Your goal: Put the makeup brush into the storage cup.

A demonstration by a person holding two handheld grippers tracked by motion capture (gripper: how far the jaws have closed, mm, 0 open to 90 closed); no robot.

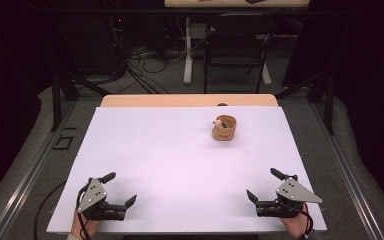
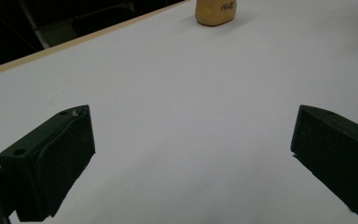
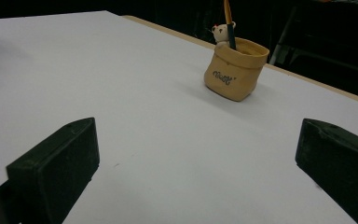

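**Two sets of tongs wide apart, one pouch far across the bench**

On the bench lies a plain white sheet that covers nearly all of the top; a strip of light wood shows along the far edge. Grey floor runs round it, with a metal rail down each side. Beyond the far edge the room is dark: a tangle of cables lies on the floor at the left, a white table leg stands beside it, and a black chair stands to the right of that.

At the near left corner, the left tongs rest low over the sheet, held in a hand that comes in from the bottom edge. Their jaws stand wide apart with nothing between them, and they point forward and to the right. In the left gripper view the two black jaws rise at either side with bare white sheet between.

Toward the far edge, right of the middle, sits a small tan pouch, upright and well apart from both sets of tongs. A little white bear figure and a thin stick poke out of its top. Dark lettering marks its side.

At the near right corner, the right tongs are held the same way by the other hand, jaws wide apart and empty, pointing forward and to the left.

Counted: two tongs, two hands, one pouch, one bear figure, one chair.
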